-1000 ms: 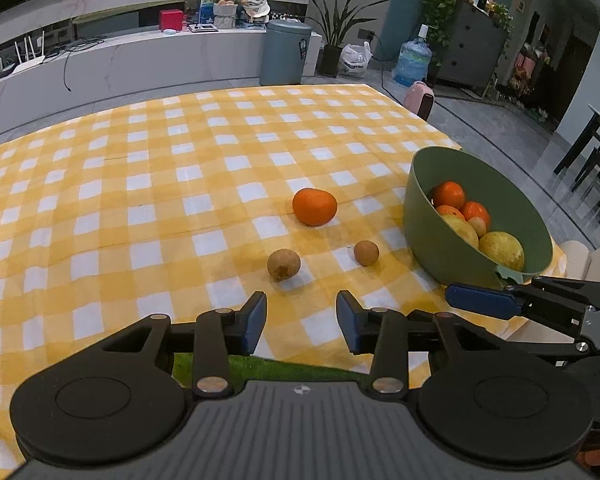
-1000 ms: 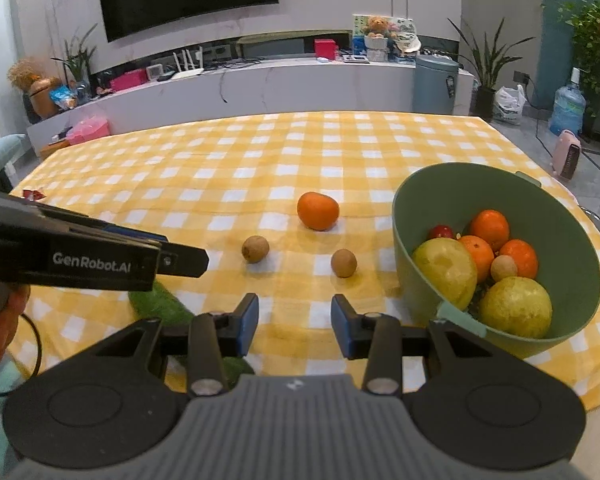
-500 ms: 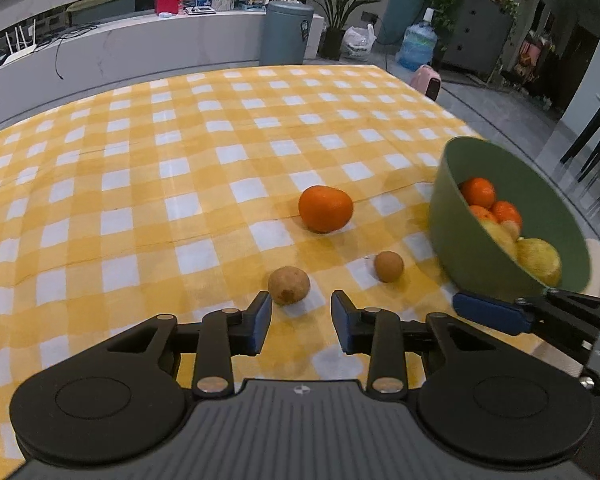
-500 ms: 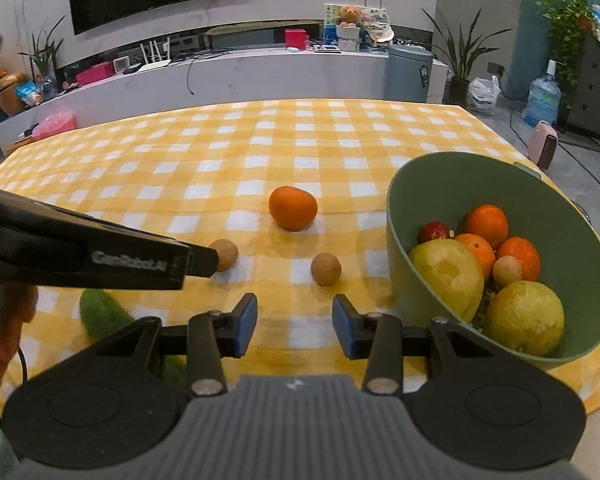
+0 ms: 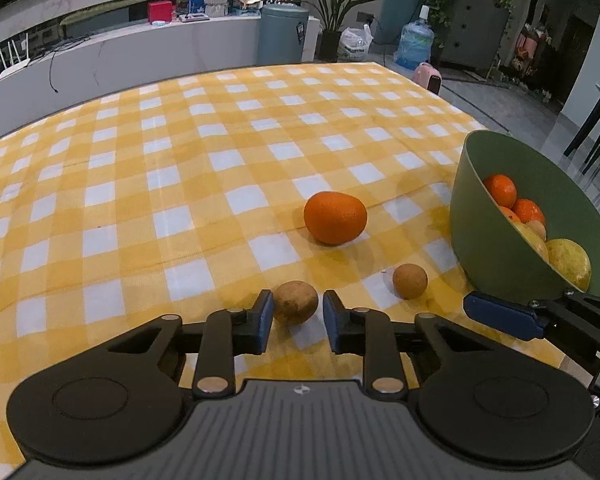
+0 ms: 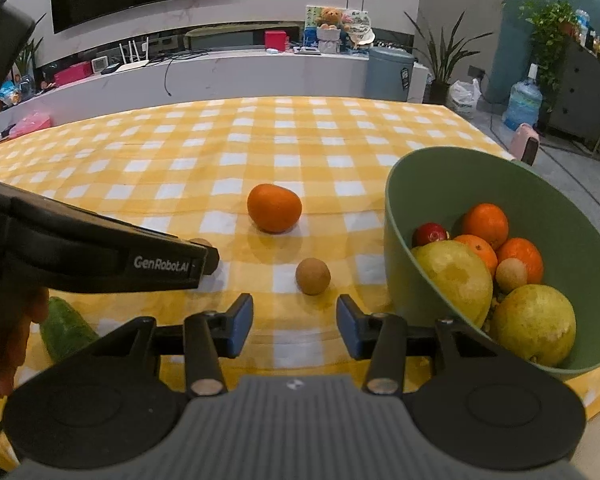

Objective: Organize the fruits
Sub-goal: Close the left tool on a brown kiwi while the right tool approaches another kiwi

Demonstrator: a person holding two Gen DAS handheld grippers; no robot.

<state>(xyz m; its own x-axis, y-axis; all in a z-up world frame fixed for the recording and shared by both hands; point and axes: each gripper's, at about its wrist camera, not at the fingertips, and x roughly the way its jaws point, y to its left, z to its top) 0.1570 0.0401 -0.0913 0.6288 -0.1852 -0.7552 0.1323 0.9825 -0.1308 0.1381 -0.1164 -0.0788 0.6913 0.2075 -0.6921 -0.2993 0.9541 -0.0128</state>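
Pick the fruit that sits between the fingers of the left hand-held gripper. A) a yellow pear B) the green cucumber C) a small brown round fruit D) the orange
C: in the left wrist view the small brown fruit lies between the closing left hand-held gripper fingers.

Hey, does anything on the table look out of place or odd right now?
Three fruits lie loose on the cloth outside the green bowl: an orange and two small brown fruits. A cucumber lies at the near left edge. Nothing looks spilled or damaged.
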